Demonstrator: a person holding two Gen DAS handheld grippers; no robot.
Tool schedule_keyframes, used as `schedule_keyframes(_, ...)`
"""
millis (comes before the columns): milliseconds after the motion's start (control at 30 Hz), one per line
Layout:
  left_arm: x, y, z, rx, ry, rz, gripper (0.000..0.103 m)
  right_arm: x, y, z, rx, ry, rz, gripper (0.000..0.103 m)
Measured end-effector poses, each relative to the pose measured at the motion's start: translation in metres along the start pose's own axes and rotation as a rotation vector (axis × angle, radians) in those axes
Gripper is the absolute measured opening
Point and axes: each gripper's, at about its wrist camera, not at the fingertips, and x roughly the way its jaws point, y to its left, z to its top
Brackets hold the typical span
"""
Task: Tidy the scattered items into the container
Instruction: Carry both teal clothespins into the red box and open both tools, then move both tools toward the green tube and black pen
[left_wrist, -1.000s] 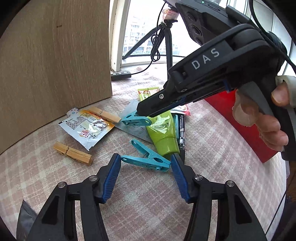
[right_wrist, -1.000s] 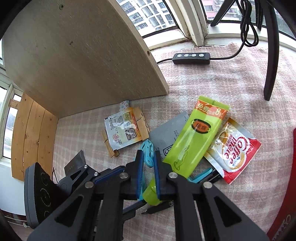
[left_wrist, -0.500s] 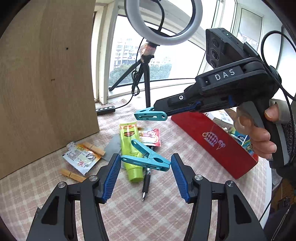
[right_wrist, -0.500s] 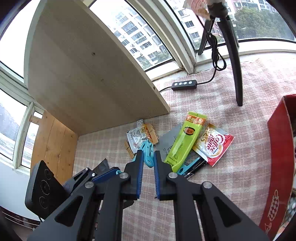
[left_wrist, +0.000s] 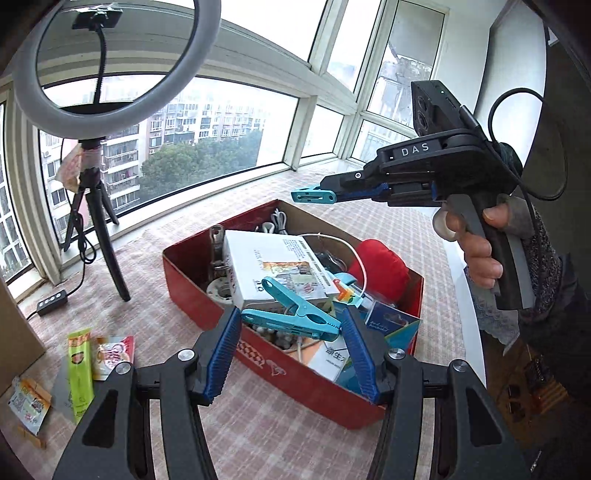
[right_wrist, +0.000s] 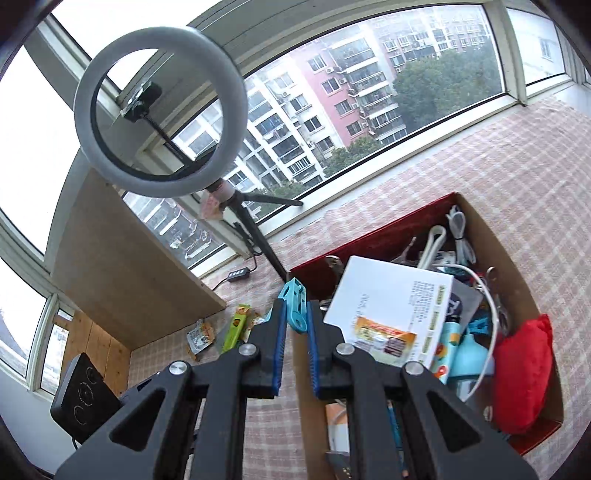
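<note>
My left gripper (left_wrist: 290, 326) is shut on a teal clothes peg (left_wrist: 291, 314), held crosswise between its blue pads above the near wall of the red box (left_wrist: 207, 295). In the left wrist view my right gripper (left_wrist: 334, 194) hovers higher over the box's far side, held by a hand, shut on a second teal peg (left_wrist: 314, 195). In the right wrist view that teal peg (right_wrist: 295, 306) sticks out past the right gripper (right_wrist: 296, 321), beside the left wall of the red box (right_wrist: 369, 236). The box is crowded with a white carton (left_wrist: 273, 269), a red pouch (left_wrist: 380, 266), cables and packets.
On the checked cloth at the left lie a green tube (left_wrist: 79, 365), a coffee sachet (left_wrist: 112, 352), a snack packet (left_wrist: 27, 404) and a wooden peg (left_wrist: 33, 435). A ring light on a tripod (left_wrist: 99, 206) stands behind them, next to a wooden board (right_wrist: 122, 266).
Both grippers rose and swung right, away from the scattered items to above the red box. Each carries its teal peg with the same grip.
</note>
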Motion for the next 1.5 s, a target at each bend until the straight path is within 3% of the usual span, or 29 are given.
schedule_keyframes(167, 0.045, -0.022, 0.006, 0.018, 0.068, -0.042, 0.054, -0.008, -0.059, 0.009, 0.069, -0.029, -0.085, 0.011)
schedule_keyframes(300, 0.069, -0.031, 0.004, 0.014, 0.139, -0.033, 0.054, 0.000, -0.078, 0.023, 0.086, -0.047, -0.119, 0.011)
schedule_keyframes(600, 0.058, -0.029, 0.013, -0.019, 0.095, 0.006, 0.052, 0.036, -0.087, 0.051, 0.075, -0.009, -0.236, 0.020)
schedule_keyframes(900, 0.013, -0.003, 0.003, -0.061, 0.033, 0.056, 0.052, 0.011, -0.054, 0.038, 0.014, -0.037, -0.164, 0.022)
schedule_keyframes(1000, -0.010, 0.008, -0.009, -0.079, 0.015, 0.088, 0.052, 0.001, -0.034, 0.028, -0.021, -0.059, -0.161, 0.035)
schedule_keyframes(1067, -0.028, 0.020, -0.022, -0.098, 0.013, 0.123, 0.052, -0.007, -0.021, 0.021, -0.039, -0.081, -0.159, 0.043)
schedule_keyframes(1267, -0.090, 0.064, -0.068, -0.178, 0.019, 0.274, 0.052, -0.024, 0.021, 0.001, -0.086, -0.108, -0.091, 0.043)
schedule_keyframes(1500, -0.148, 0.103, -0.105, -0.234, 0.024, 0.432, 0.052, -0.020, 0.074, -0.024, -0.114, -0.040, 0.026, 0.043)
